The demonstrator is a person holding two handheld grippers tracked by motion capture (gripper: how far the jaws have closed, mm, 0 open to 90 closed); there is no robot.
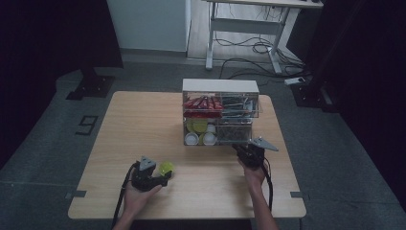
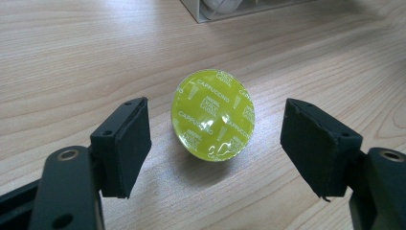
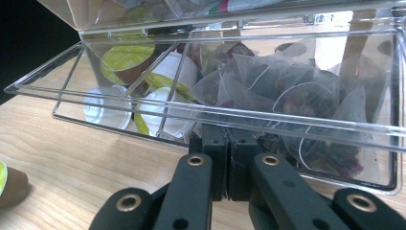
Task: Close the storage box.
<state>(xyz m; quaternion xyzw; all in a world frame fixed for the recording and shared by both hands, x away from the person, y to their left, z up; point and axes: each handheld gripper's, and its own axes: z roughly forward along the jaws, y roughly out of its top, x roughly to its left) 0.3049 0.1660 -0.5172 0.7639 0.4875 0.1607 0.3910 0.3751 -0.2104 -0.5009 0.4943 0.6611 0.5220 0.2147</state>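
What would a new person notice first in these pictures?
First, the bright green capsule lying on the wooden table, between the open left tongs without touching them. Next, the clear organizer at the table's far side, with red packets on top and capsules and tea bags below. The right tongs are shut at its pulled-out drawer.

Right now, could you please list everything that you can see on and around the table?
Table: one, light wood, centre.
Organiser: one, clear with white top, far right part of table.
Red sachets: several, upper left compartment.
Capsules: several, white and green, lower left drawer.
Tea bags: many, translucent pyramids, lower right drawer.
Cappuccino capsule: one, green foil, between the open left tongs.
Desk: one, white legs, behind.
Left tongs: black, open.
Right tongs: black, closed at drawer front.
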